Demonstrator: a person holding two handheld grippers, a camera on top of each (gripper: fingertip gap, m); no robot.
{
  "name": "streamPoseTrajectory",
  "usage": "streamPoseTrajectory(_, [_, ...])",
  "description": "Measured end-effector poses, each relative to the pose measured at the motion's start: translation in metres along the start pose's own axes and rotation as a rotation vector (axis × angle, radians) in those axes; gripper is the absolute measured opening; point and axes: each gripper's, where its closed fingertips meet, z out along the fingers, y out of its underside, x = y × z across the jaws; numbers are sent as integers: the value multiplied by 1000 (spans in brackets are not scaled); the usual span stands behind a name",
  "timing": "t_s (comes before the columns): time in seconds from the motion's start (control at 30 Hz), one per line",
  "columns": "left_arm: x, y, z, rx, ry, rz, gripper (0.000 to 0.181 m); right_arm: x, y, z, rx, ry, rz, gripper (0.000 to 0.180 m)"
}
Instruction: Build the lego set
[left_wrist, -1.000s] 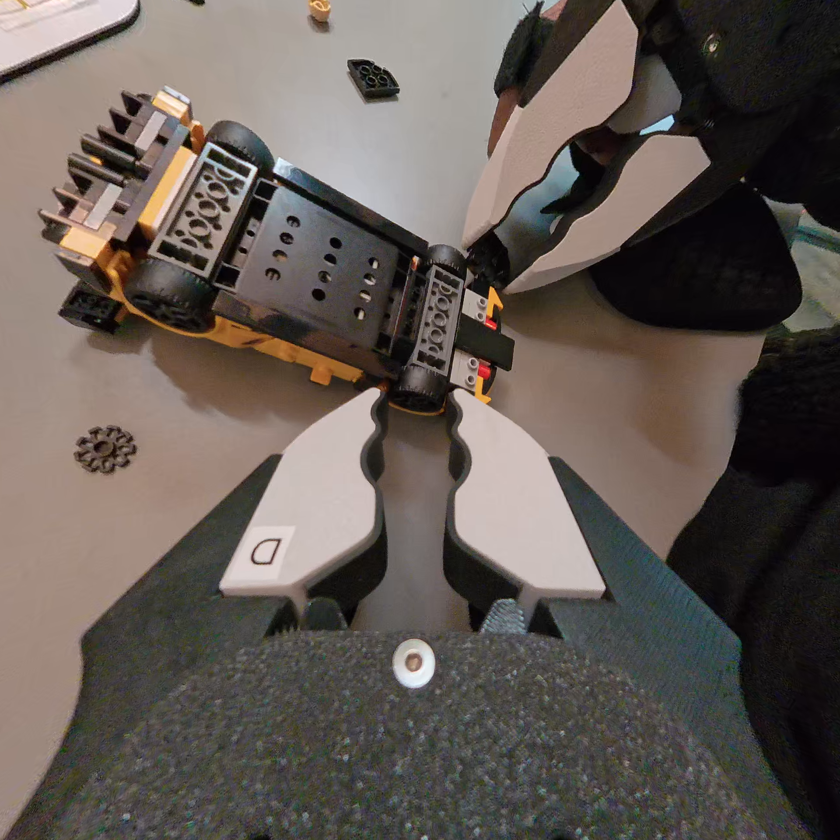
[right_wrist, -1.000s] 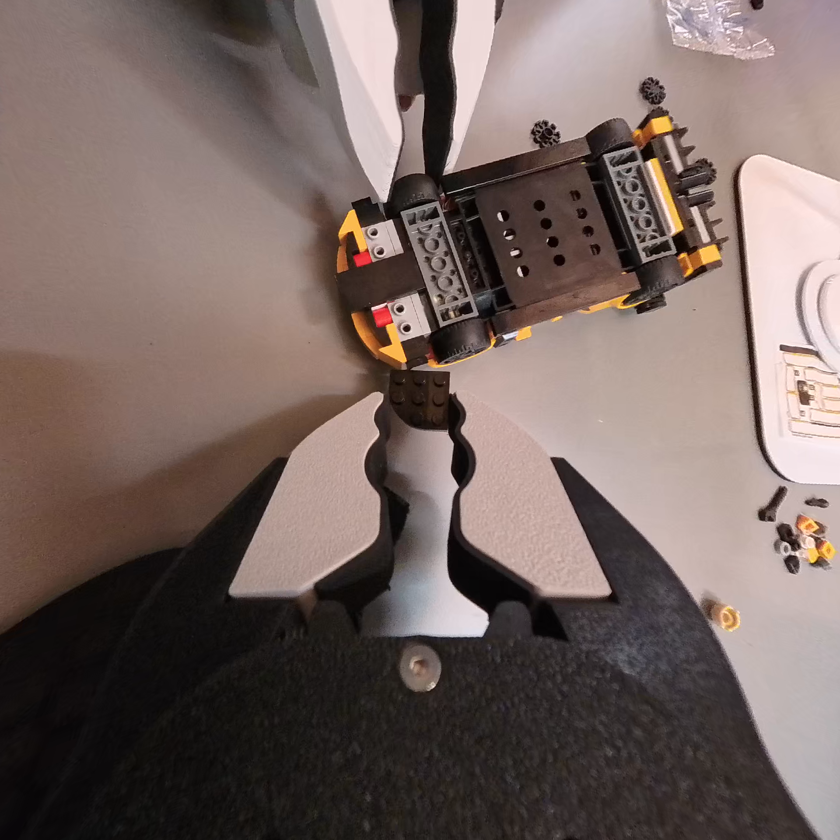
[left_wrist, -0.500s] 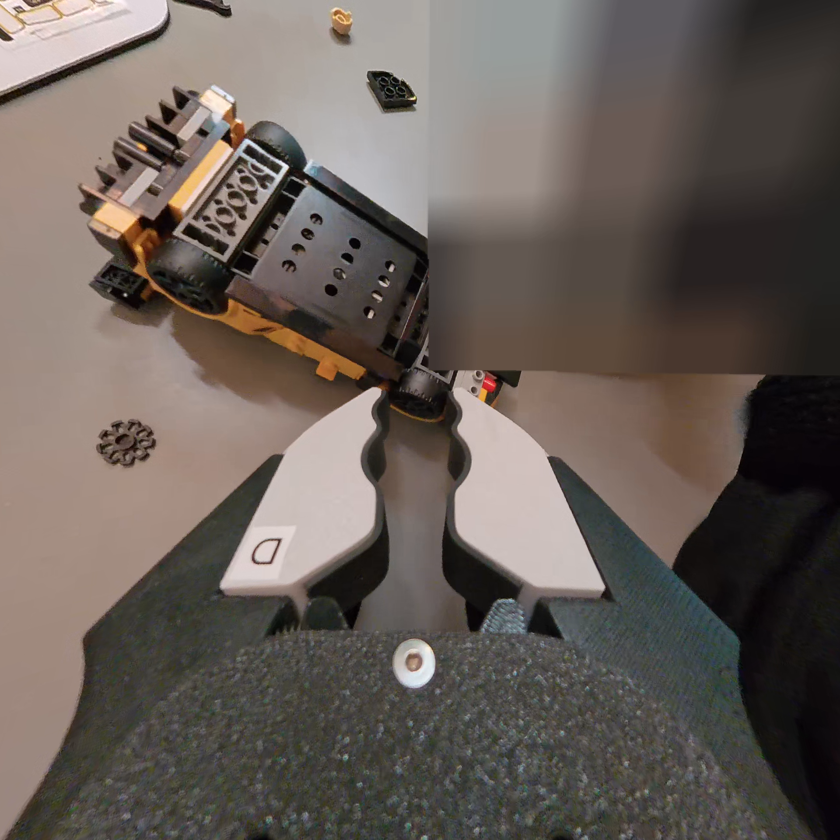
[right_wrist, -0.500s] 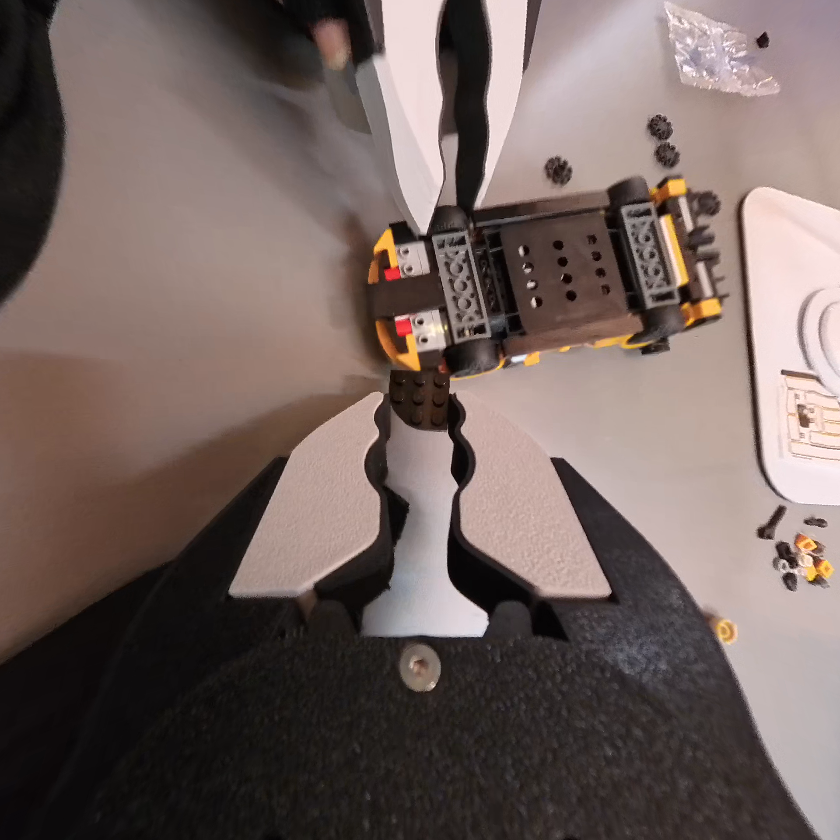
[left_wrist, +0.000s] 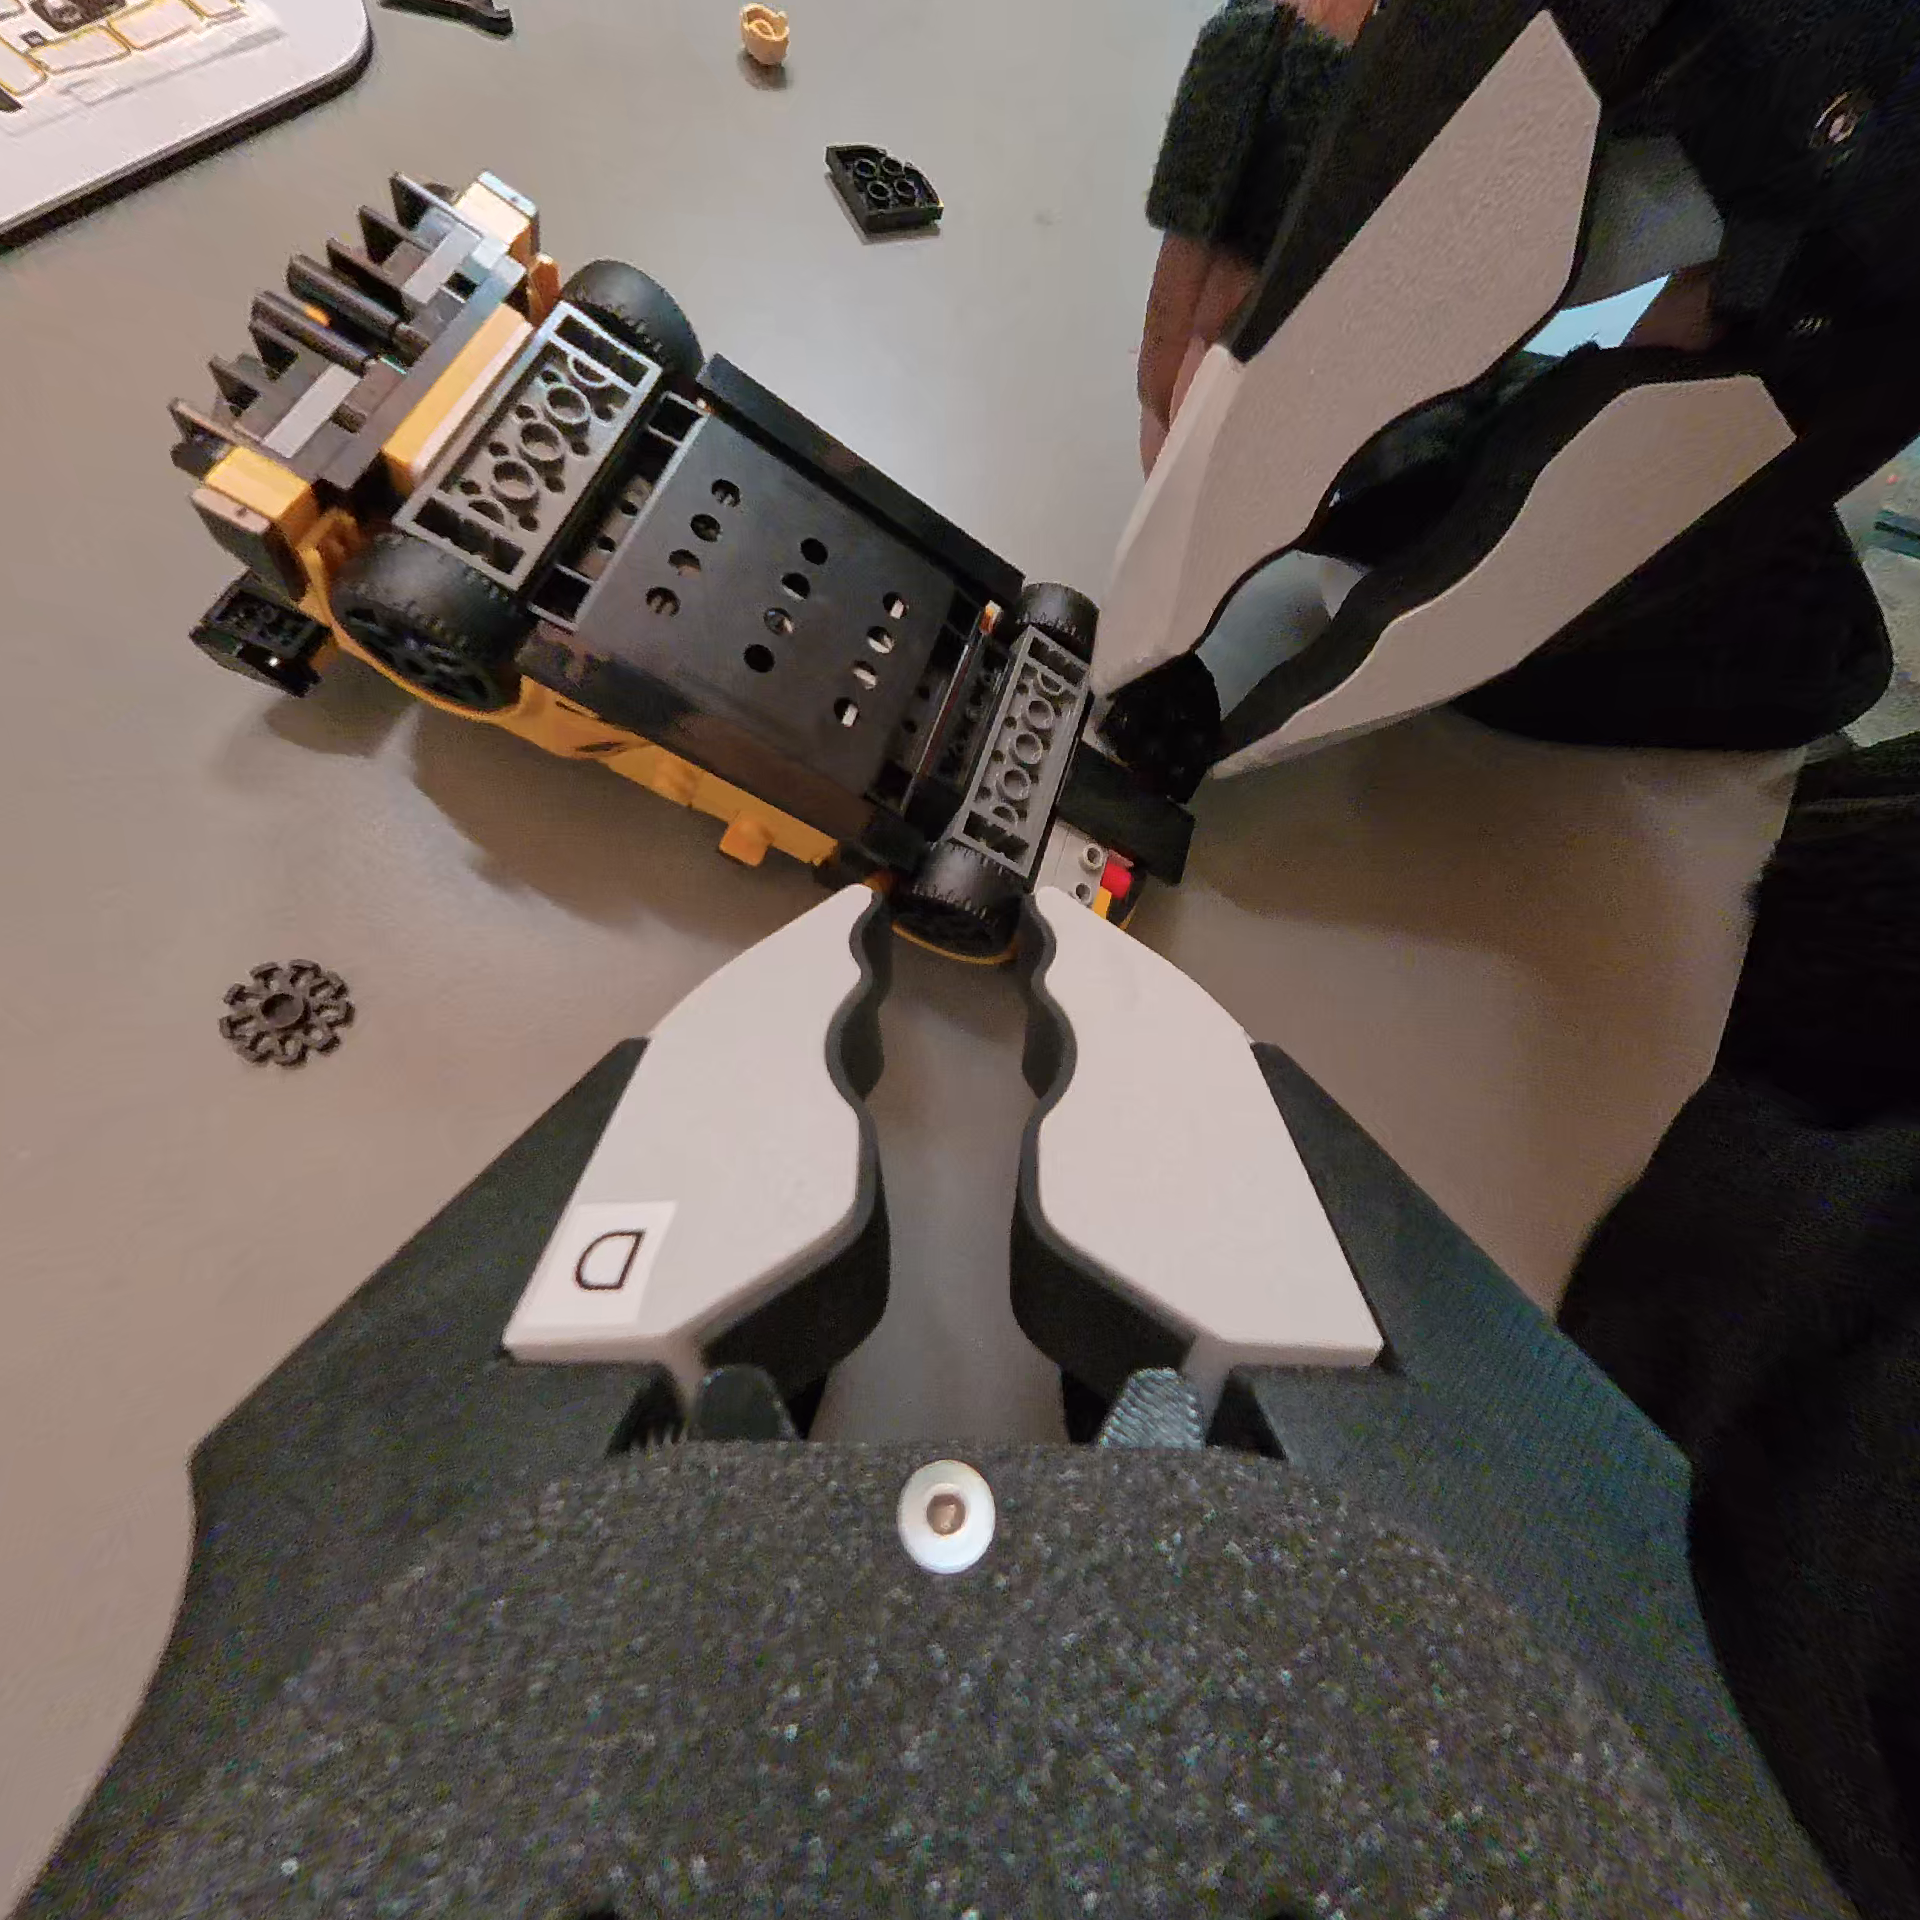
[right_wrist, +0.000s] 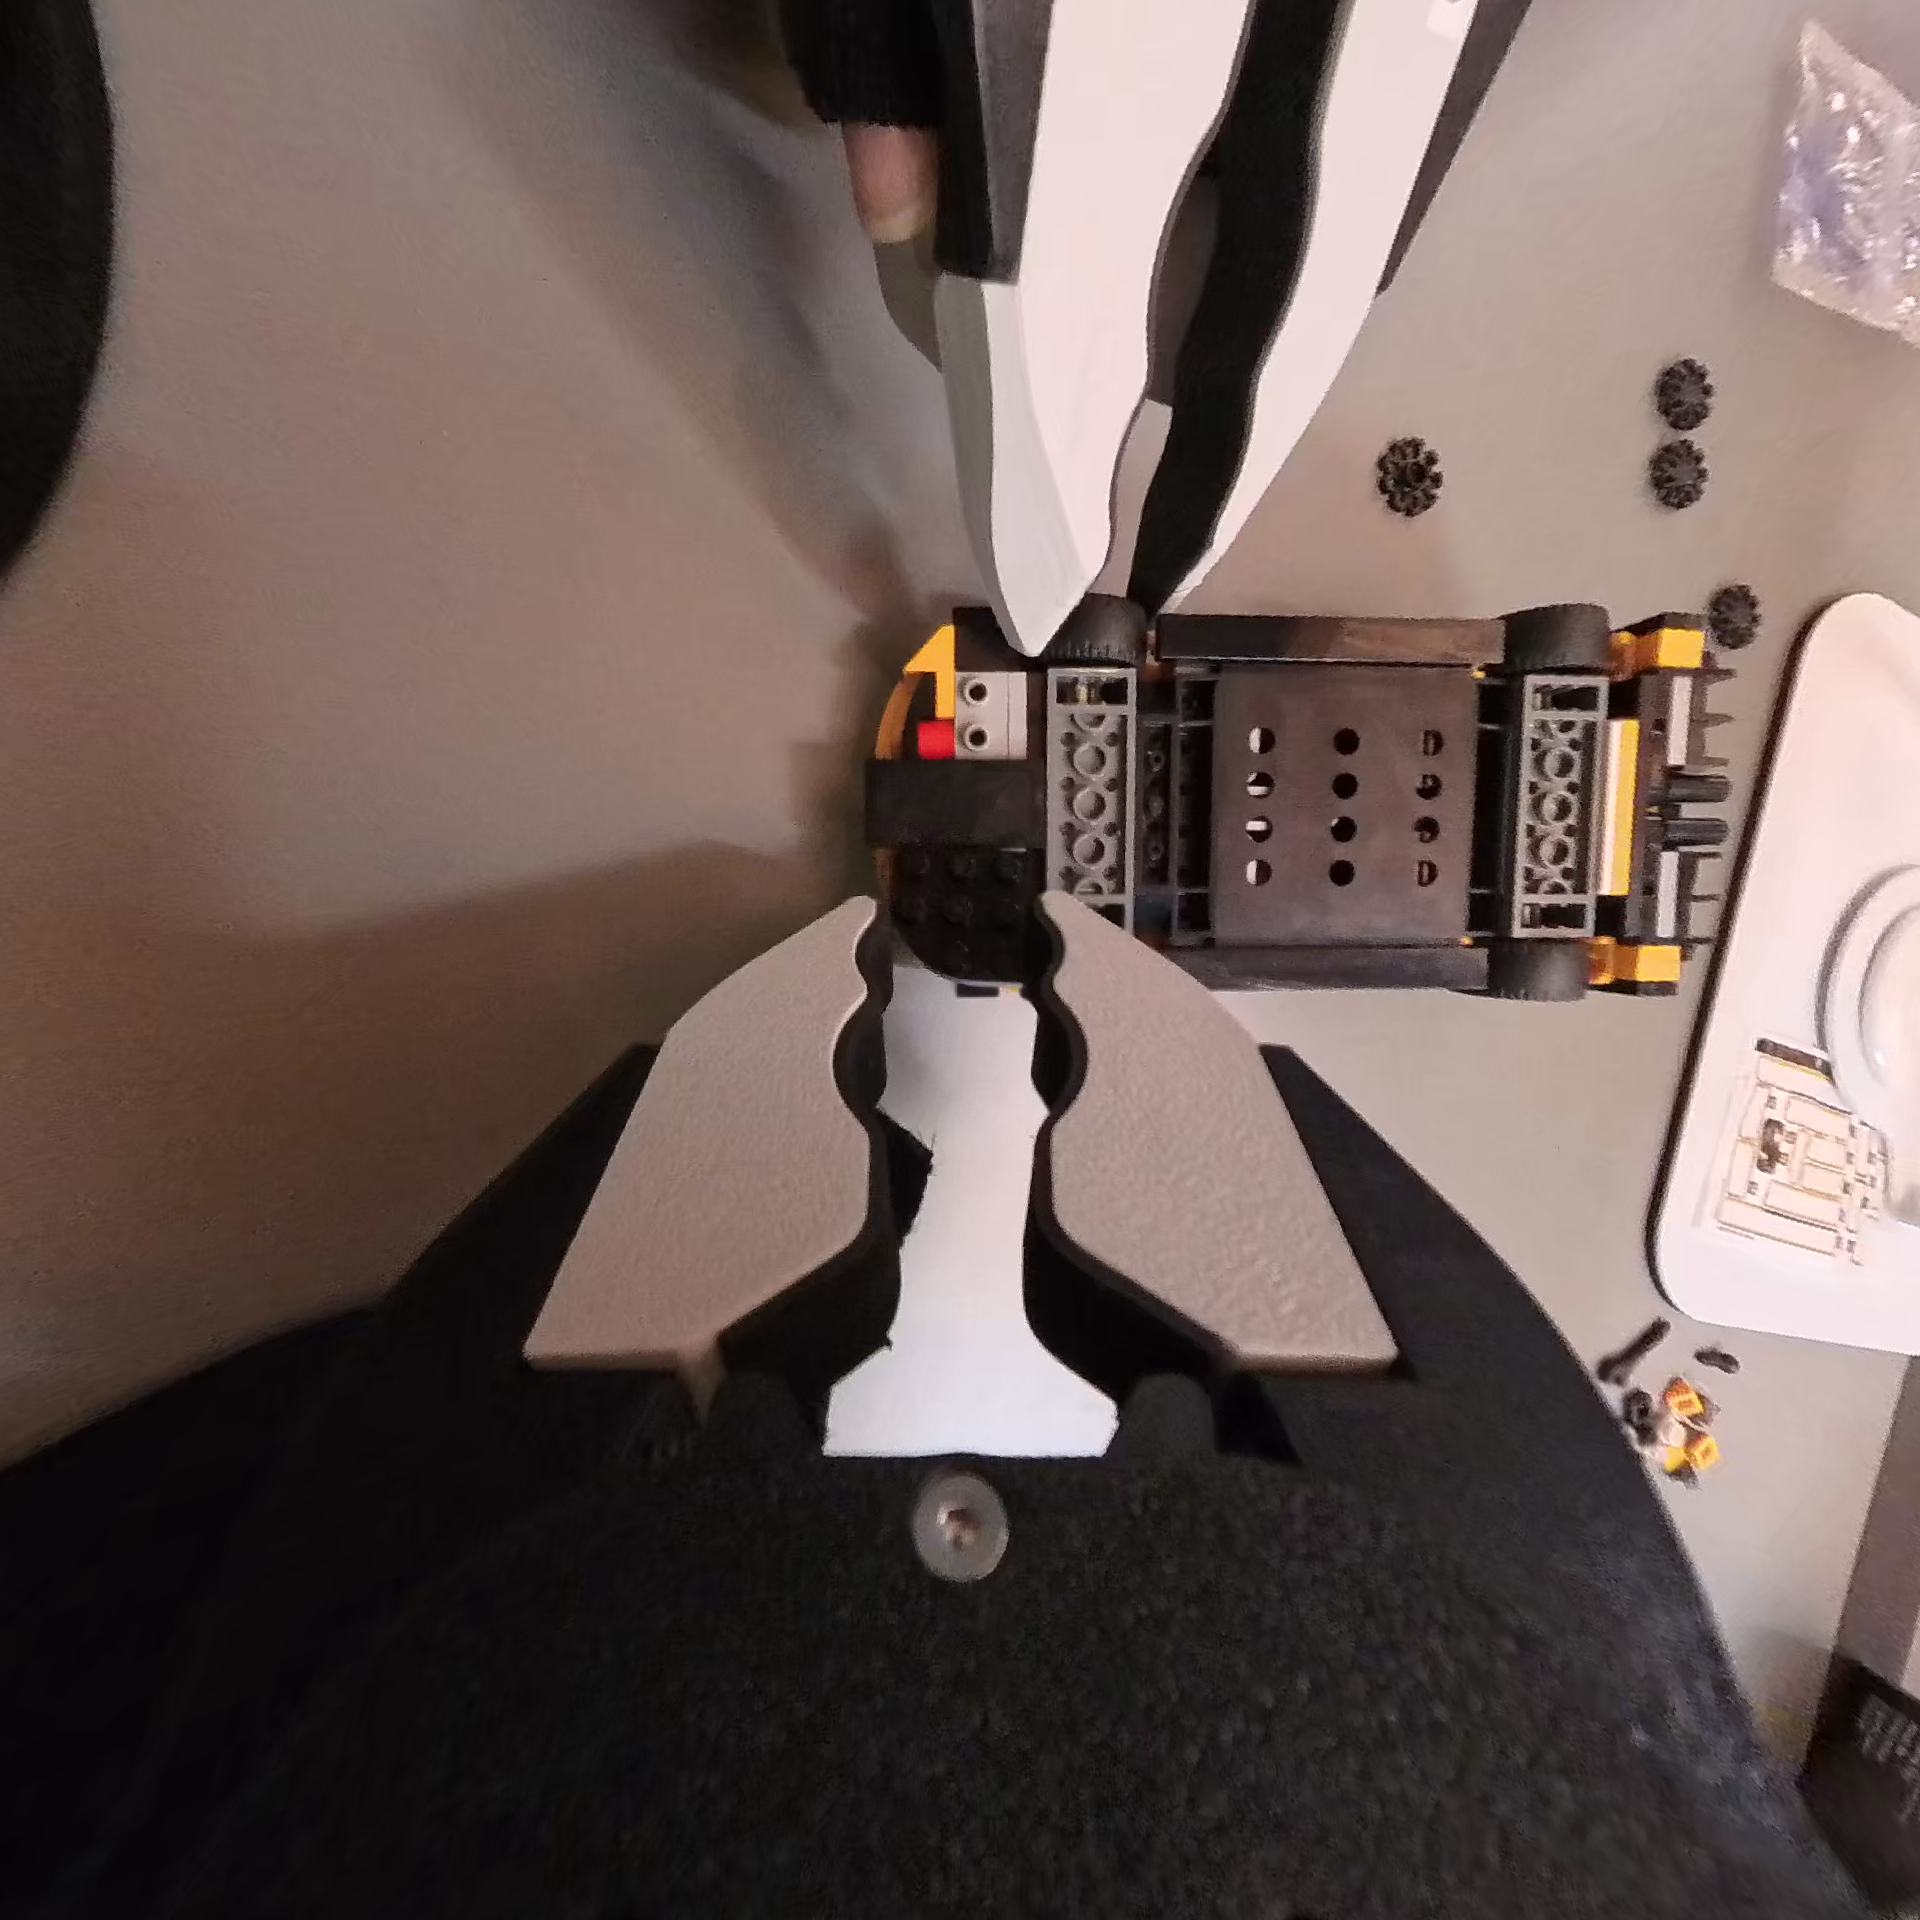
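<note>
Now the right gripper (right_wrist: 956, 925), fingers clamping a black plate (right_wrist: 961, 914), has reached the car (right_wrist: 1340, 810) (left gripper (left_wrist: 951, 920) pinching its wheel).

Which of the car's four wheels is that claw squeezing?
The front wheel on the near side, between the left claw's fingertips; the other three stand free.

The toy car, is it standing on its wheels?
No. The Lego car lies upside down on the table, its holed black underside and grey axle plates facing up.
</note>
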Motion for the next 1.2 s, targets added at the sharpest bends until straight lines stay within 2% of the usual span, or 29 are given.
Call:
streamPoseTrajectory(0.53, [-1, 1, -1, 4, 17, -27, 23, 4, -2, 4, -33, 86, -104, 27])
streamPoseTrajectory(1.2, [-1, 1, 0, 5, 29, -41, 23, 3, -5, 6, 17, 141, -203, 23])
